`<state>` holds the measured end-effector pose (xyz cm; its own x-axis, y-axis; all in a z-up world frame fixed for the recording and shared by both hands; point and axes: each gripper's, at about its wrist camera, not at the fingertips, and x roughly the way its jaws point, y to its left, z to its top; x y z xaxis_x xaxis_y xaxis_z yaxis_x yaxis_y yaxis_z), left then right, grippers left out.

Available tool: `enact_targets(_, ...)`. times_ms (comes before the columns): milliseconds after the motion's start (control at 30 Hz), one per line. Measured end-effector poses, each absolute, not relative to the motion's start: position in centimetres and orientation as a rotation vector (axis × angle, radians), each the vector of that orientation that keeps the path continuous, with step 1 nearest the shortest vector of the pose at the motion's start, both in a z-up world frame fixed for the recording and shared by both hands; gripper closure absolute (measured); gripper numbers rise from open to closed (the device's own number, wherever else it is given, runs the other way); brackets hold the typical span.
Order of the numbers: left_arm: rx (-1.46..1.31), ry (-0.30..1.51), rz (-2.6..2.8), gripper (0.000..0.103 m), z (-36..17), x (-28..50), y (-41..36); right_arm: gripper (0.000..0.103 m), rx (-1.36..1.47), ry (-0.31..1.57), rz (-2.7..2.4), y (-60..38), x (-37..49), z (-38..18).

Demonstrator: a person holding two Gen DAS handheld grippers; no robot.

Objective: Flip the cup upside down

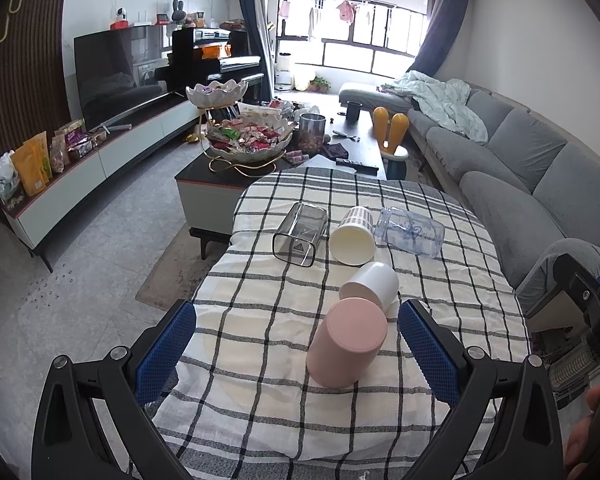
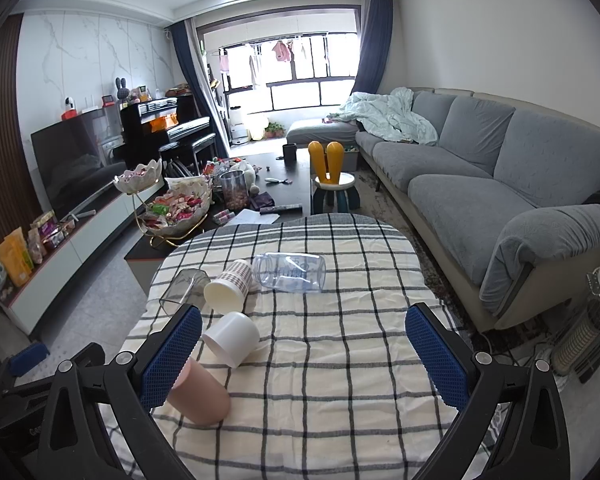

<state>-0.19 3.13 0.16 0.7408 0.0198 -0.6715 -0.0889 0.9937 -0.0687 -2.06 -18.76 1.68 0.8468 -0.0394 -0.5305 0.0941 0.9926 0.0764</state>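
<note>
While both the left gripper (image 1: 296, 354) and right gripper (image 2: 303, 354) gape wide and hold nothing, five cups occupy mid-frame: one pink cup (image 1: 345, 342), one white cup (image 1: 369, 286), three others lying tipped

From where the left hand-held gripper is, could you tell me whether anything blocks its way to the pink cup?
Nothing visible does: the pink cup lies between the open left hand-held gripper fingers; the white cup sits just beyond.

Your left tongs (image 1: 296, 344) are wide open — the two blue pads (image 1: 166, 346) sit far apart and grip nothing. Your right tongs (image 2: 303, 354) are wide open too — both point forward, held low over the surface (image 2: 339, 380), side by side.
</note>
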Motion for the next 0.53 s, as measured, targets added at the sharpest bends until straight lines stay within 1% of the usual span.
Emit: enact_targets(533, -0.079, 0.736, 0.054, 0.000, 0.11, 0.12, 2.92, 0.001, 0.104, 0.559, -0.072, -18.86, -2.06, 1.71)
